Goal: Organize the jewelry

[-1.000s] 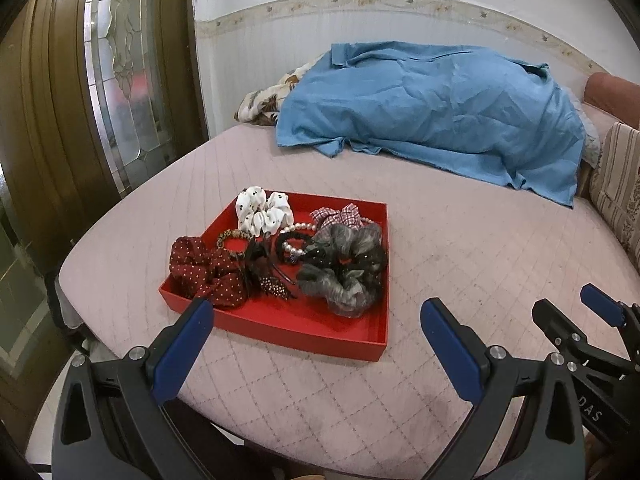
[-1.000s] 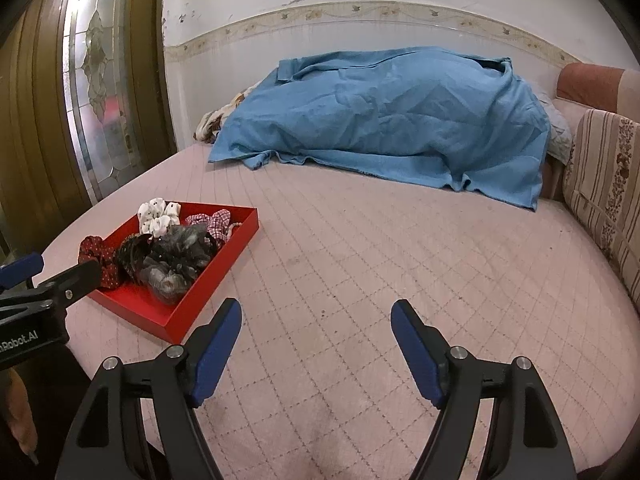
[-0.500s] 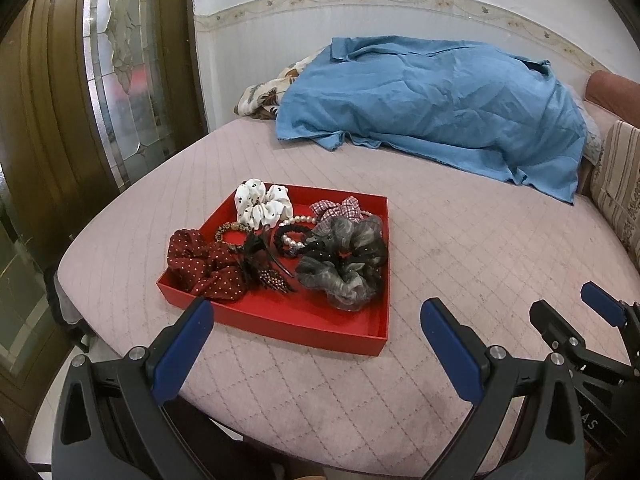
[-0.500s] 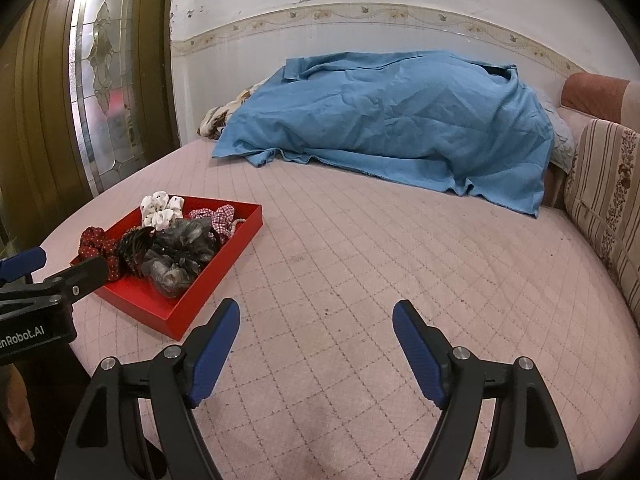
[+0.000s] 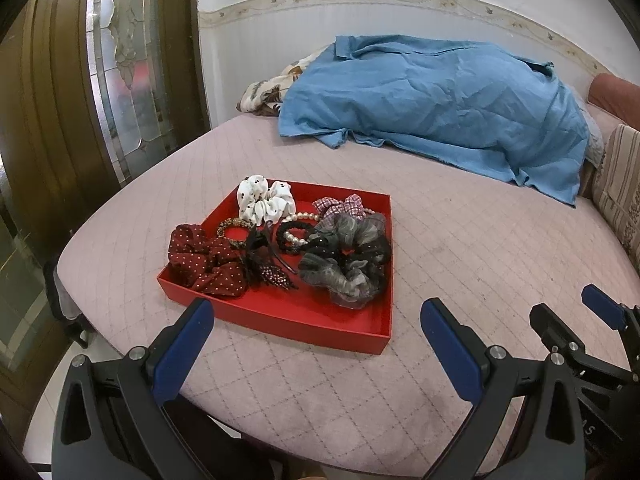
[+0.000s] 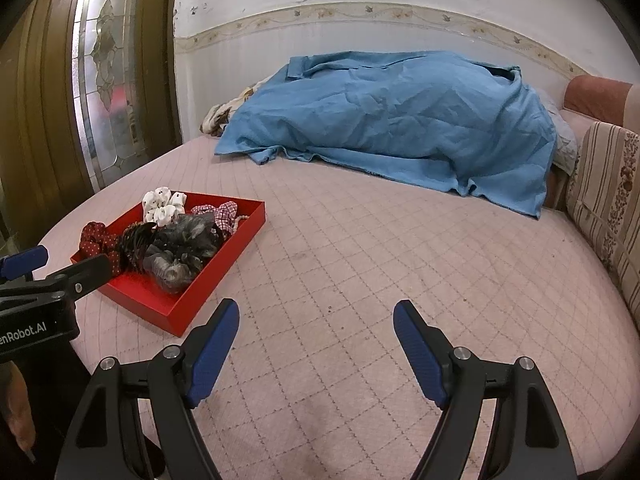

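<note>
A red tray (image 5: pixel 304 322) lies on the pink quilted bed near its left edge; it also shows in the right wrist view (image 6: pixel 188 308). It holds a dark red dotted scrunchie (image 5: pixel 204 260), a white dotted scrunchie (image 5: pixel 262 200), a grey-black scrunchie (image 5: pixel 348 256), a checked scrunchie (image 5: pixel 344 206), a black hair clip (image 5: pixel 264 256) and a pearl bracelet (image 5: pixel 296 236). My left gripper (image 5: pixel 316 320) is open and empty, just short of the tray's near wall. My right gripper (image 6: pixel 316 320) is open and empty over bare quilt to the right of the tray.
A crumpled blue sheet (image 6: pixel 400 120) covers the far part of the bed. Striped cushions (image 6: pixel 604 208) line the right side. A wooden door with patterned glass (image 5: pixel 120 80) stands at the left. The bed's near edge drops to the floor (image 5: pixel 52 392).
Both grippers have moved slightly forward and up, so the tray sits a little lower and closer in both views. Both stay open. Nothing in the tray has moved.
</note>
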Tool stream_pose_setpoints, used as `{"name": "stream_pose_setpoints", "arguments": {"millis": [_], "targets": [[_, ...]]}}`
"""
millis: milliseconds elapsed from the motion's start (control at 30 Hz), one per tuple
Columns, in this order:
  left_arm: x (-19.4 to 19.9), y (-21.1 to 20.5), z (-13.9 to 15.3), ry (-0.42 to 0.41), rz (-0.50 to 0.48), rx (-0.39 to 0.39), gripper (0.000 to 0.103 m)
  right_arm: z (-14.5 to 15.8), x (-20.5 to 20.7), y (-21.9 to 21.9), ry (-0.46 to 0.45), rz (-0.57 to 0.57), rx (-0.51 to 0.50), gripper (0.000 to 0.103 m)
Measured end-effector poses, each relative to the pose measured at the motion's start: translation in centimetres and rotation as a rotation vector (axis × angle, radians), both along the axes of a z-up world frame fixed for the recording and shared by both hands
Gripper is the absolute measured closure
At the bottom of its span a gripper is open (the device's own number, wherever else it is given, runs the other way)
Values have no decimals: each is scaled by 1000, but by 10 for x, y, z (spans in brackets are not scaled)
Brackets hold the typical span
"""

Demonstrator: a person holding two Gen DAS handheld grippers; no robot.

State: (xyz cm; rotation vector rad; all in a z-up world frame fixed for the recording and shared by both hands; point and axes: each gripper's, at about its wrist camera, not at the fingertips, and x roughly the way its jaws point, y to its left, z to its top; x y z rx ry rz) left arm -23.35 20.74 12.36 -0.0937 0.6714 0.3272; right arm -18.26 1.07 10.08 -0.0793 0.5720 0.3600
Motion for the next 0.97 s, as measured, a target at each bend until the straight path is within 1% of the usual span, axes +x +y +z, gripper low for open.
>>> {"name": "stream_pose_setpoints", "arguments": {"millis": [300, 633, 833, 967], "targets": [[-1, 1, 1, -16, 8, 2, 0, 2, -1, -3, -14, -8, 16, 19], [-2, 2, 2, -18, 8, 0, 0, 3, -3, -2, -18, 8, 4, 19], [6, 2, 9, -17, -21, -9, 0, 4, -2, -3, -7, 8, 12, 19], [14, -4, 19, -33, -46, 5, 0, 7, -1, -8, -1, -2, 25, 15]]}}
